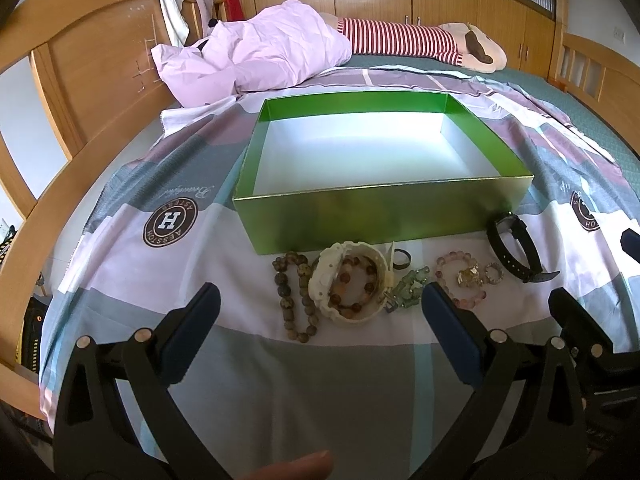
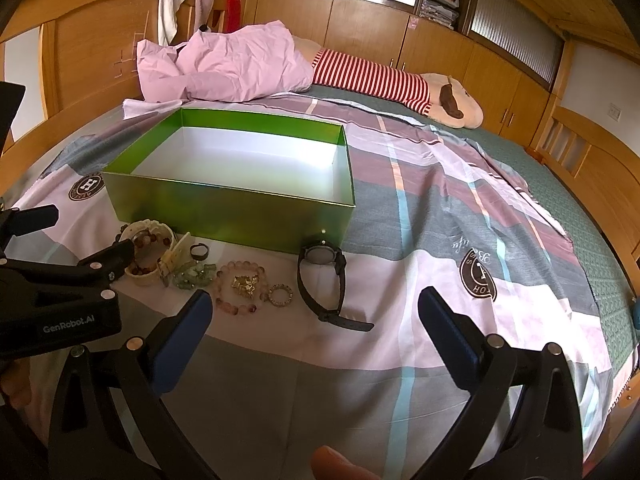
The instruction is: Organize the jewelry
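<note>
While the jewelry (image 1: 360, 284) lay before the green box (image 1: 380, 216), we held our left gripper (image 1: 320, 300) and right gripper (image 2: 316, 304) wide-jawed, empty.

Bare bedspread (image 2: 420, 240) right of box (image 2: 240, 216)

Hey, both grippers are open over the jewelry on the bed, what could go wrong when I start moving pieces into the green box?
The amber bead bracelet lies inside the cream watch, so grabbing one may drag the other. The small beaded ring and gold piece lie low on the soft bedsheet; a gripper could pinch cloth instead. The green box looks light and may slide.
</note>
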The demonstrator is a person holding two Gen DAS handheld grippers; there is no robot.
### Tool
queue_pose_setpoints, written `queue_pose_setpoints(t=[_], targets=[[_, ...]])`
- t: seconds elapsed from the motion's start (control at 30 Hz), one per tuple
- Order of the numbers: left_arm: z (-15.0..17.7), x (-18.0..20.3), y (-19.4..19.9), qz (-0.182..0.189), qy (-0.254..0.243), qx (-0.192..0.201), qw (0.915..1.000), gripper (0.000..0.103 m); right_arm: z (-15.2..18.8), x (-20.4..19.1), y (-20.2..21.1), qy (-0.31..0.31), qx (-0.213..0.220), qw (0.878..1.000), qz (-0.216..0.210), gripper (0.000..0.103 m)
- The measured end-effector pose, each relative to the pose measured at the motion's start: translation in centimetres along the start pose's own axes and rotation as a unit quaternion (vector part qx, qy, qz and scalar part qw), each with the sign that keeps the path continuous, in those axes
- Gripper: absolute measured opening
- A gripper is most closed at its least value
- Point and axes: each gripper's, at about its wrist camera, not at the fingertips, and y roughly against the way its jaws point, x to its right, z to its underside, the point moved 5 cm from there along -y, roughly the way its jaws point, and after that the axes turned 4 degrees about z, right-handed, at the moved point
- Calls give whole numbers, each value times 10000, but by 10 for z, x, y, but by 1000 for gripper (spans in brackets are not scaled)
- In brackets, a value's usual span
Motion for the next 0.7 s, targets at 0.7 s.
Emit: queue_pose_setpoints(t=[0.7], targets=[[0,-9,-12,57,-89,-489,9987,75,-6,25,0,-213,6,9995,226,99]])
